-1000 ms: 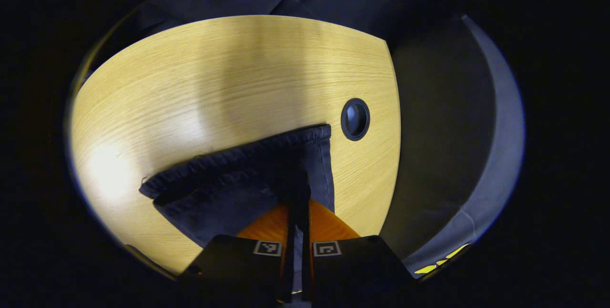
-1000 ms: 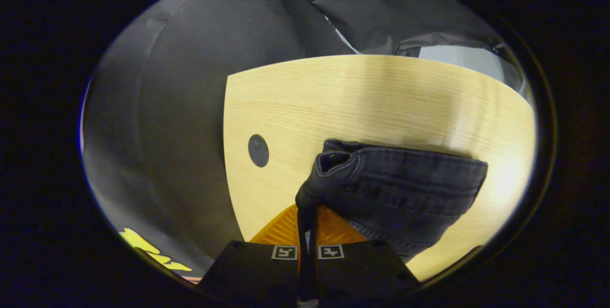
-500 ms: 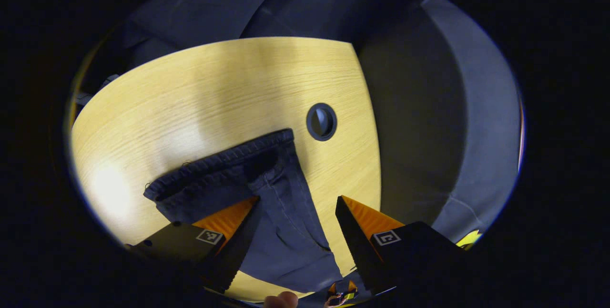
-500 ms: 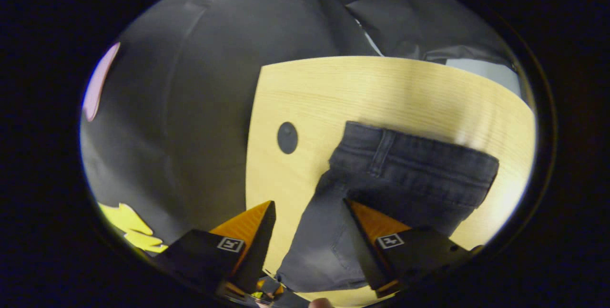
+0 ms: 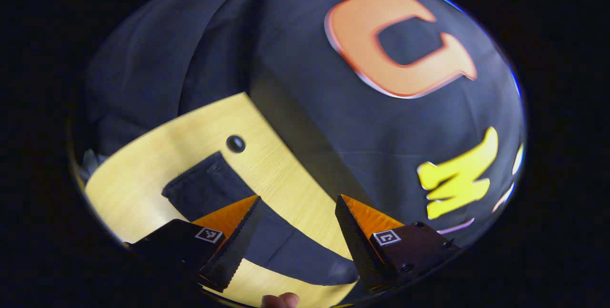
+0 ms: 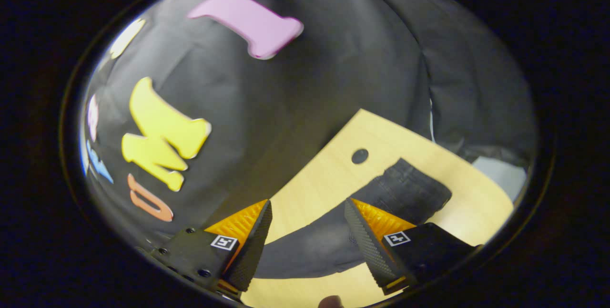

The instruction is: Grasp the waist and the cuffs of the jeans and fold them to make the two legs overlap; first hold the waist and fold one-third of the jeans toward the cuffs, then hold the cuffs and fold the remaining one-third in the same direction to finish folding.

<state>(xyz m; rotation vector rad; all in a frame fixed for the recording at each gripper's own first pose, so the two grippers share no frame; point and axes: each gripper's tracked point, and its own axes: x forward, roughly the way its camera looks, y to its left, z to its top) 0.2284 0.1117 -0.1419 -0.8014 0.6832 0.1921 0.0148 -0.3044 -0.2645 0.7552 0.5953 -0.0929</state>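
Both units stand with fingers apart, clamping nothing: left hand-held gripper (image 5: pixel 298 222), right hand-held gripper (image 6: pixel 307 229). The jeans (image 5: pixel 209 189) lie flat on the table (image 5: pixel 143 174), lower left of frame. Next: regrip both waist corners evenly, then carry one-third toward the cuffs.

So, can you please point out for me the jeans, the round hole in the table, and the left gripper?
jeans (image 5: pixel 205 189): left gripper view, on the flat cloth near the hem end.
round hole (image 5: pixel 235 143): left gripper view, on its dark middle.
left gripper (image 5: pixel 298 203): left gripper view, midway between its open fingertips.
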